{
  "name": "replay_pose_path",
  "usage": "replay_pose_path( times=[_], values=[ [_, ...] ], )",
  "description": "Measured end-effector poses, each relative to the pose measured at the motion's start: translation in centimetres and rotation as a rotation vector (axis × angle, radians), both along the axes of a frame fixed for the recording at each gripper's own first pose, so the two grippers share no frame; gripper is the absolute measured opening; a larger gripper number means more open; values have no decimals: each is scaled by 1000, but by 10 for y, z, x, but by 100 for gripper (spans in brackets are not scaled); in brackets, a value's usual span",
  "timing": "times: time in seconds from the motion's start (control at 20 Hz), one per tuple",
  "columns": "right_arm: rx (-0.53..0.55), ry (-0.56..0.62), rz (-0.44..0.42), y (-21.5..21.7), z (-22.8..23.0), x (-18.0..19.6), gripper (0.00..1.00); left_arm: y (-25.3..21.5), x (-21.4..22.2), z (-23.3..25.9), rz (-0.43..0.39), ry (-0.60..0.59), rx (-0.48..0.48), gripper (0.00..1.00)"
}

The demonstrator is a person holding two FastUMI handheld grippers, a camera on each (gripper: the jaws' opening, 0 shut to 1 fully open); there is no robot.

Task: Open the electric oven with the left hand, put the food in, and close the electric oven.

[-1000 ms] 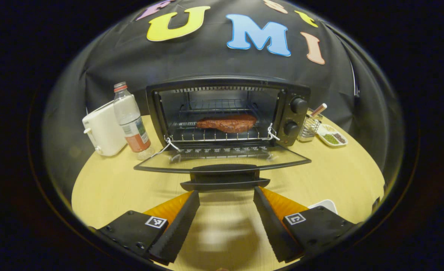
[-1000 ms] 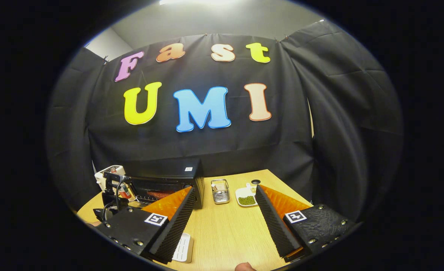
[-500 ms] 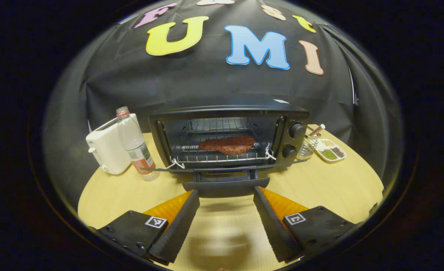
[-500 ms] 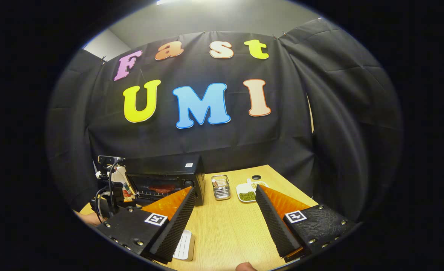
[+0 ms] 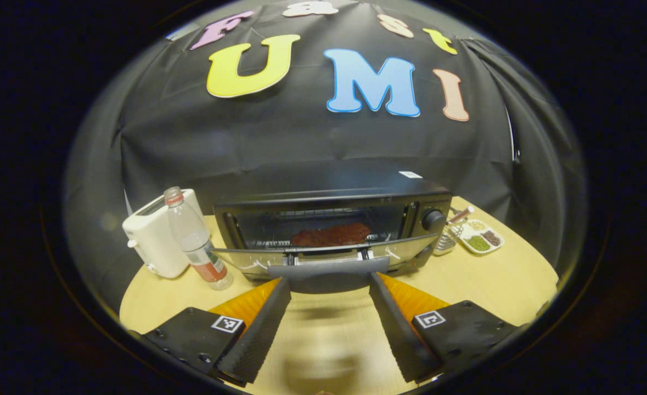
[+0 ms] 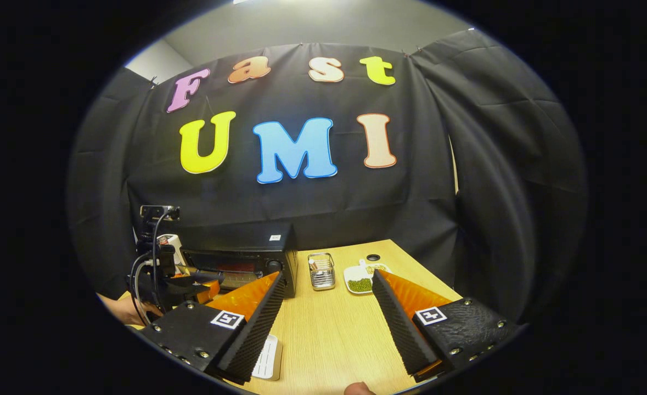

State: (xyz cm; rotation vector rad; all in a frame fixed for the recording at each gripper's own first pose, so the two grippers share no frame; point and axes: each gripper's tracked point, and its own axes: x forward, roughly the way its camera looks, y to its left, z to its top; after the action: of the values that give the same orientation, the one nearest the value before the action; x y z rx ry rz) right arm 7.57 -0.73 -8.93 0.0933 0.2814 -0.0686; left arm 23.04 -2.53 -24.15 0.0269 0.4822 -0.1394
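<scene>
Left gripper view shows food [image 5: 331,235] inside the half-raised oven door [image 5: 323,257], both grippers spread.

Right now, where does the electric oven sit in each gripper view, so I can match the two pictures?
Left gripper view: the electric oven sits centre frame, door part-way up, its handle at the tips of the open left gripper.
Right gripper view: the oven is lower left, beyond the open right gripper, seen from its knob side.
Shared landmark: the wire basket beside the oven's knob side.
</scene>
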Motion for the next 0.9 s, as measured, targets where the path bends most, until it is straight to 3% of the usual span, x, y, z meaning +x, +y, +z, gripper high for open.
replay_pose_path(
  times=[0.45,0.9],
  values=[
    [-7,-45,12,9,14,8,98,-3,6,68,-24,-172,-13,100],
    [-25,-138,105,-5,51,-19,98,7,-97,173,54,-352,-14,97]
  ],
)
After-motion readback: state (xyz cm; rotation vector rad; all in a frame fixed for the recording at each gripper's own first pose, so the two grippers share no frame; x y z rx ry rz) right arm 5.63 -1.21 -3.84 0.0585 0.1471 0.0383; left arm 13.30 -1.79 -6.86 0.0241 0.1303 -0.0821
